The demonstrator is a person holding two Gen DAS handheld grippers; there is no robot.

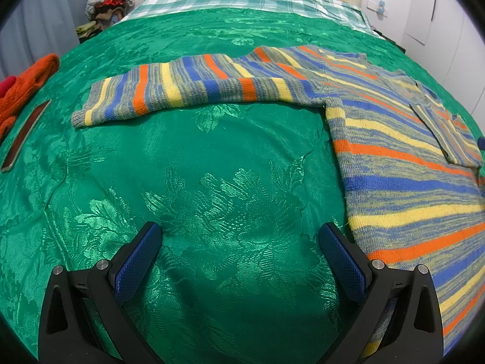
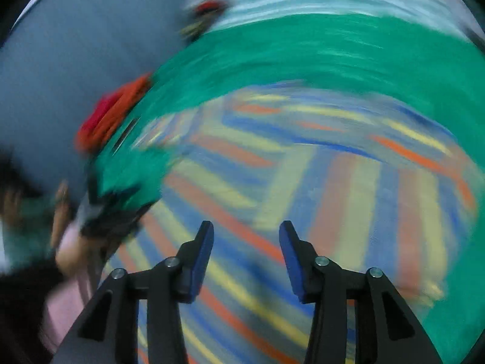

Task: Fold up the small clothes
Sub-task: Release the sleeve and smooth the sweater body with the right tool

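Sleeve: the striped sweater (image 1: 394,139) has one sleeve (image 1: 182,91) spread; fold it inward.
Left gripper (image 1: 239,233): wide open, empty.
Right gripper (image 2: 246,230): half open, empty.

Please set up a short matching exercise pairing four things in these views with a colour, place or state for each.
Things:
1. striped sweater
2. bedspread
3. orange garment
4. left gripper

Descriptions:
A. glossy green with a leaf pattern
B. open, over bare bedspread
C. bunched at the bed's left edge
D. spread flat, one sleeve stretched out left

Pairs: 1-D, 2-A, 3-C, 4-B
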